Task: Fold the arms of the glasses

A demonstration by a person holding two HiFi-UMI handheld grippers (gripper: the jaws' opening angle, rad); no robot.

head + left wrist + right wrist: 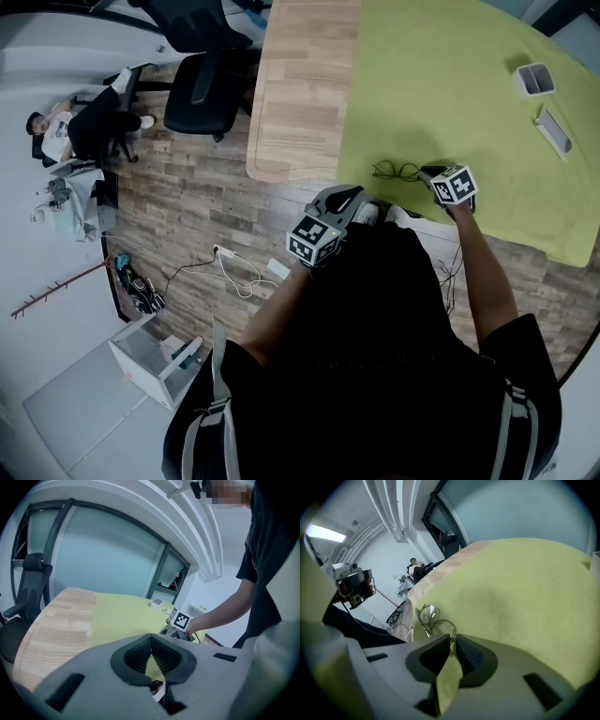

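Thin dark-framed glasses point(394, 171) lie on the green mat point(450, 84) close to its near edge. My right gripper point(427, 172) is at their right end. In the right gripper view the lenses point(427, 616) lie just past the jaws, and a thin arm of the frame runs into the narrow slit between them; my right gripper point(453, 639) is shut on that arm. My left gripper point(354, 195) hangs off the table's near edge, left of the glasses. Its own view shows the left gripper point(151, 637) shut, pads touching, nothing held.
The mat covers the right part of a wooden table point(300, 84). A white box point(534, 79) and a flat grey case point(553, 131) sit at the far right. An office chair point(202, 89) stands left of the table. Cables lie on the floor point(234, 272).
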